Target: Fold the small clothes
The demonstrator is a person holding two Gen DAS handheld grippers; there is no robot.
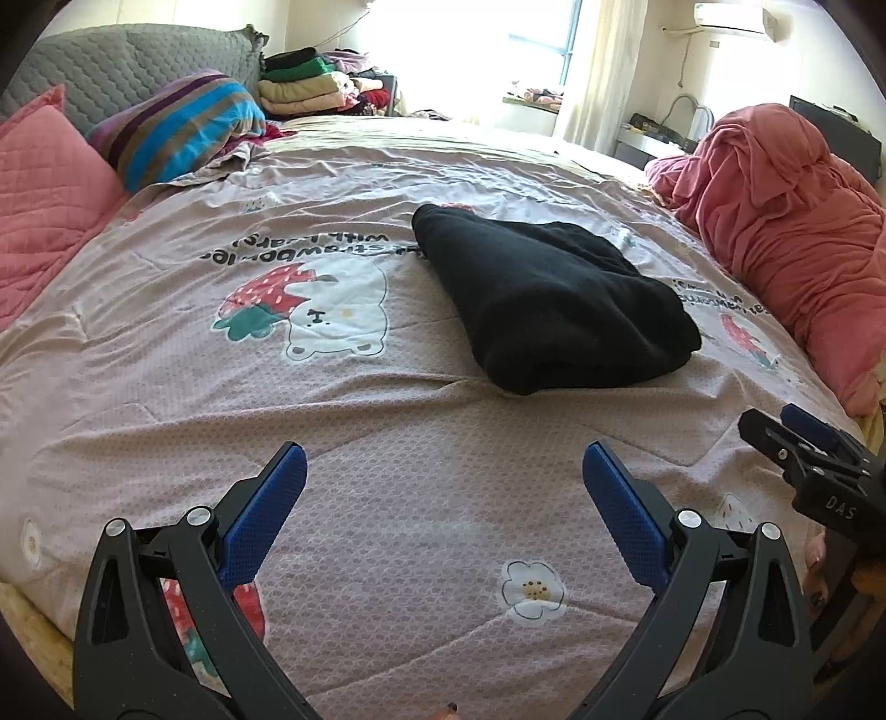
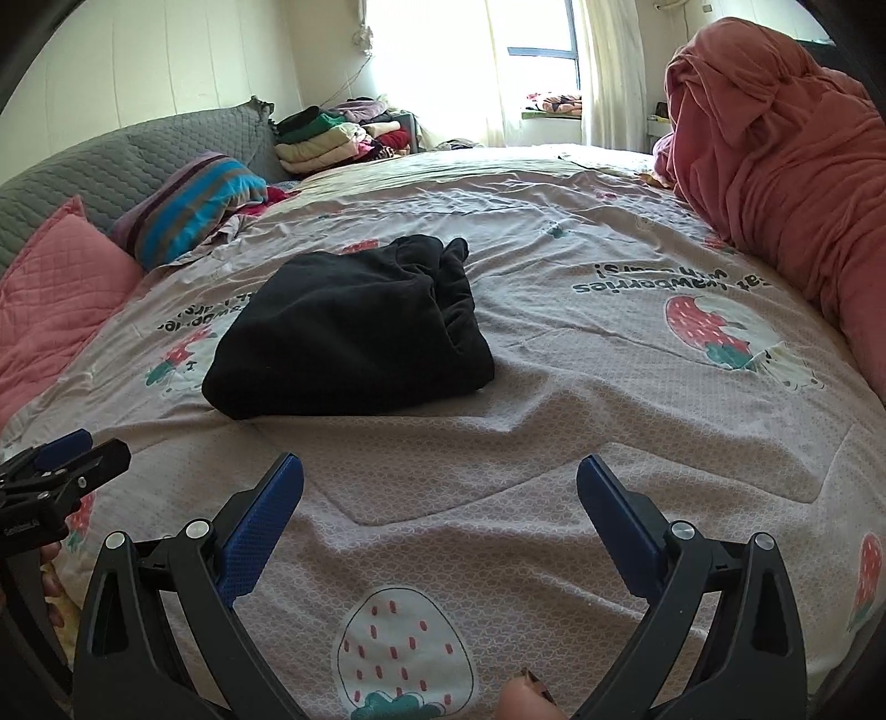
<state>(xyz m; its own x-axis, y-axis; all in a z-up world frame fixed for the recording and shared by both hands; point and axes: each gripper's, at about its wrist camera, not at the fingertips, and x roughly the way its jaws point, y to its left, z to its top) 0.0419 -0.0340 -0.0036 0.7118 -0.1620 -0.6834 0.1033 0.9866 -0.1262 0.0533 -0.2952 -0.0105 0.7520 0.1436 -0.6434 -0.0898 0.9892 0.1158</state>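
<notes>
Garment (image 1: 554, 299), black and folded, lies on our strawberry-print bed (image 1: 387, 443); pink quilt (image 1: 786, 232) beside, window beyond. Left tool (image 1: 443, 471) and right tool (image 2: 440, 476) gape wide, empty.

A home bedroom is shown. Most of both views is filled by a bed (image 1: 387, 498) covered with a pinkish sheet printed with strawberries and bears. Pillows (image 1: 50, 183) and a grey quilted headboard (image 1: 127, 66) are seen along its left side, with a stack of folded clothes (image 1: 310, 83) behind. A curtained window (image 2: 542, 50) and a wall air conditioner (image 1: 731, 19) are seen beyond.
</notes>
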